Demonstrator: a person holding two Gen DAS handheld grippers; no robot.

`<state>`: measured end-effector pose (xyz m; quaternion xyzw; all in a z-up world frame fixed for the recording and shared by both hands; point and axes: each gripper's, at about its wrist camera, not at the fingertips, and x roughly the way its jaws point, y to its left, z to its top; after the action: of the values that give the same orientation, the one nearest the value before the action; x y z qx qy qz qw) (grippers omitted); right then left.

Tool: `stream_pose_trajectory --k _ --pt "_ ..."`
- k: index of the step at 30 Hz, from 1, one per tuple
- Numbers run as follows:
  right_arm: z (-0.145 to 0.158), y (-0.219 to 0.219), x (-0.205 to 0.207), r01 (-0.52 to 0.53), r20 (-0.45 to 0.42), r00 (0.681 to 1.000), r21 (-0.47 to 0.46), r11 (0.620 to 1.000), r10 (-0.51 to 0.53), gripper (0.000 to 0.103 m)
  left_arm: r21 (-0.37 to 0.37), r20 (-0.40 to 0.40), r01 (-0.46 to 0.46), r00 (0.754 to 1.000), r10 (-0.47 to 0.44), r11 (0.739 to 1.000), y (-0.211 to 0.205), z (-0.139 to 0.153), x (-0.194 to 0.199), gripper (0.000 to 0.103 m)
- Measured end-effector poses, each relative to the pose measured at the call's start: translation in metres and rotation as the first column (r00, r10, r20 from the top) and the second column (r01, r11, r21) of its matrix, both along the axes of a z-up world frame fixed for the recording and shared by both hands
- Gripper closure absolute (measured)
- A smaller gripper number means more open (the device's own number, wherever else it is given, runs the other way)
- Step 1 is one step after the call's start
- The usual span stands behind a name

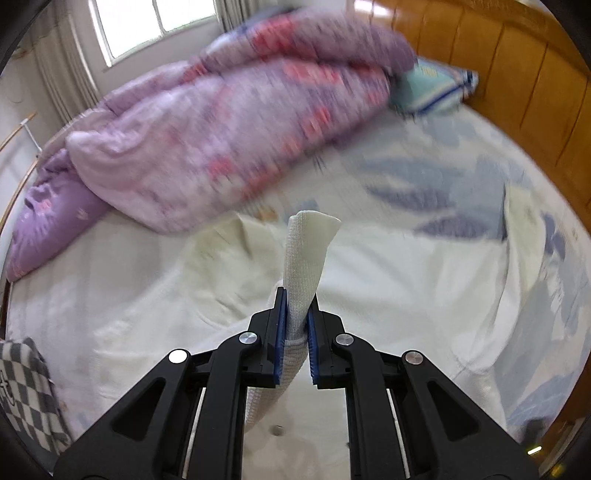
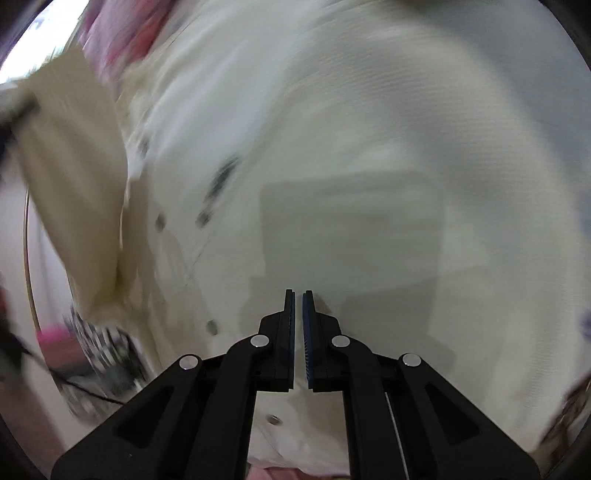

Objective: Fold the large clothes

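Note:
A large white garment (image 1: 388, 280) lies spread over the bed. My left gripper (image 1: 297, 299) is shut on a ribbed white cuff or hem (image 1: 308, 254) of it, which sticks up between the blue pads and hangs down below them. In the right wrist view the same white garment (image 2: 351, 166) with small dark snaps fills the blurred frame. My right gripper (image 2: 298, 295) is shut and empty, its jaws nearly touching, just above the cloth. A raised cream flap of the garment (image 2: 70, 177) stands at the left.
A purple and pink quilt (image 1: 221, 122) is piled at the back of the bed. A teal pillow (image 1: 432, 88) lies against the wooden headboard (image 1: 517, 74). A checked cloth (image 1: 26, 391) sits at the left edge. A window (image 1: 155, 22) is behind.

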<state>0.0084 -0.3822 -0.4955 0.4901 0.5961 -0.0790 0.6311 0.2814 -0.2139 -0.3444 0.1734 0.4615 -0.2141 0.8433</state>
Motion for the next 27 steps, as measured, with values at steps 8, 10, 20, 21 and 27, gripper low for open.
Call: stream_pose_trajectory --k 8,10,20,21,27 --pt "0.051 -0.087 -0.022 0.163 0.046 0.986 -0.134 0.978 -0.158 0.096 0.039 -0.174 0.026 0.985 -0.018 0.999 -0.031 -0.08 -0.032 0.091" --pt "0.061 -0.074 -0.007 0.151 0.065 0.988 -0.159 0.976 -0.142 0.095 0.051 -0.218 0.038 0.976 -0.026 0.998 -0.031 -0.085 -0.041 0.087" --pt "0.085 -0.044 0.105 -0.065 0.16 0.982 -0.222 0.973 0.102 0.039 -0.041 -0.274 -0.237 0.937 0.217 0.971 0.096 -0.033 -0.043 0.048" --pt "0.082 -0.036 0.117 -0.098 0.164 0.977 -0.226 0.969 0.137 0.039 -0.039 -0.288 -0.291 0.919 0.268 0.956 0.116 -0.034 -0.04 0.048" --pt "0.027 0.001 0.177 -0.201 0.072 0.973 -0.213 0.956 0.22 0.039 0.063 -0.293 -0.537 0.796 0.53 0.841 0.221 -0.068 -0.04 0.049"
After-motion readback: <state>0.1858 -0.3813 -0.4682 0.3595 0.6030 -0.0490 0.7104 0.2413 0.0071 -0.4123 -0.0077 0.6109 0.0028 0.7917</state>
